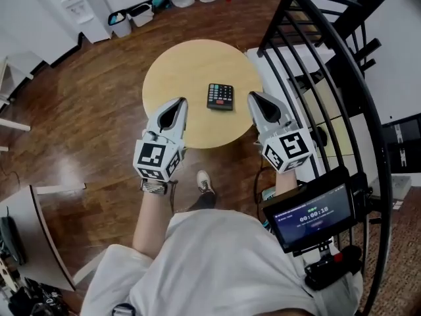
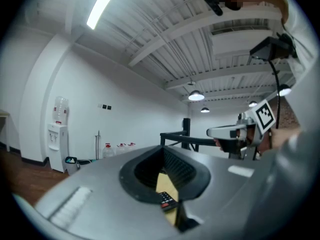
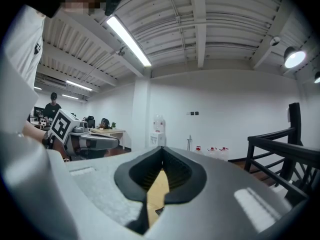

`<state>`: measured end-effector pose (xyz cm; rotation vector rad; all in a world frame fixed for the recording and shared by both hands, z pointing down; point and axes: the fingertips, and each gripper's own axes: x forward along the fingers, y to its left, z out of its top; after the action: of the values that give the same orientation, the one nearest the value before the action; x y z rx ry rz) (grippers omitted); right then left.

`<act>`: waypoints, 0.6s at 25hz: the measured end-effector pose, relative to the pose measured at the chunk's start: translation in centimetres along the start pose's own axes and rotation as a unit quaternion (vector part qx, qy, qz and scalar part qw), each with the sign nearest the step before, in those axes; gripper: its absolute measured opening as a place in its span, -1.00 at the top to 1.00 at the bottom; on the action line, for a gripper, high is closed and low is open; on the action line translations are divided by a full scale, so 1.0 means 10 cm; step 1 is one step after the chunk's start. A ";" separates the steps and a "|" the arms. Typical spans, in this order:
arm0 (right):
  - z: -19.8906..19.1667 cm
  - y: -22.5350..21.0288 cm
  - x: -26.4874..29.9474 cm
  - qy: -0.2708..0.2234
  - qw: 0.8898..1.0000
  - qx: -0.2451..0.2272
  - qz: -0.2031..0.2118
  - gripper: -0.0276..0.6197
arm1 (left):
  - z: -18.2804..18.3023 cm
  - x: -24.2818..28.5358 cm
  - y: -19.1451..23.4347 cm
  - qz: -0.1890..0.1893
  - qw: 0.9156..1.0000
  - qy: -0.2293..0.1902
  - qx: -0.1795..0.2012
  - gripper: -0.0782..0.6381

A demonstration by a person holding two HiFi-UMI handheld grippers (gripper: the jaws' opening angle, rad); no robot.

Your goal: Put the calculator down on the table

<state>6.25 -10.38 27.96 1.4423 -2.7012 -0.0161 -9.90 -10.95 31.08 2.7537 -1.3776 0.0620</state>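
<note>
Pressed together on nothing at left gripper and right gripper, both level over round wooden table. Between the tips, touching neither: calculator, flat, keys up. Likely set down already, hence empty jaws.

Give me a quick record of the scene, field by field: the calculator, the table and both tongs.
calculator: flat on the table, keys up, nothing holding it
table: round, light wood
left tongs: shut, empty, left of the calculator, not touching it
right tongs: shut, empty, right of the calculator, not touching it
task state: calculator is down on the table
</note>
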 end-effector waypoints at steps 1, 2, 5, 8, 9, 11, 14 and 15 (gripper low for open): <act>-0.01 0.02 -0.05 0.000 1.000 0.000 0.001 0.91 | -0.01 -0.03 -0.04 0.002 1.000 0.003 0.007 0.76; -0.01 0.04 -0.10 -0.001 1.000 -0.001 0.003 0.91 | -0.01 -0.06 -0.07 0.005 1.000 0.006 0.013 0.76; -0.03 0.09 -0.23 -0.002 1.000 -0.005 0.009 0.91 | 0.01 -0.14 -0.16 0.012 1.000 0.006 0.022 0.76; 0.06 0.17 -0.40 -0.005 1.000 -0.006 0.014 0.91 | 0.09 -0.26 -0.34 0.011 1.000 0.003 0.021 0.76; 0.10 0.20 -0.45 -0.009 1.000 -0.008 0.015 0.91 | 0.10 -0.30 -0.41 0.010 1.000 0.002 0.021 0.77; 0.14 0.28 -0.59 -0.015 1.000 -0.013 0.020 0.91 | 0.10 -0.38 -0.56 0.010 1.000 -0.001 0.020 0.77; 0.17 0.33 -0.85 -0.020 0.999 -0.020 0.021 0.91 | 0.07 -0.49 -0.78 0.013 1.000 -0.002 0.021 0.77; 0.18 0.33 -0.95 -0.021 0.999 -0.021 0.019 0.91 | 0.06 -0.53 -0.86 0.015 1.000 -0.001 0.023 0.77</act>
<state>8.58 -0.72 25.69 1.3939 -2.7444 -0.1003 -6.24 -1.62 29.79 2.7709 -1.4373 0.0925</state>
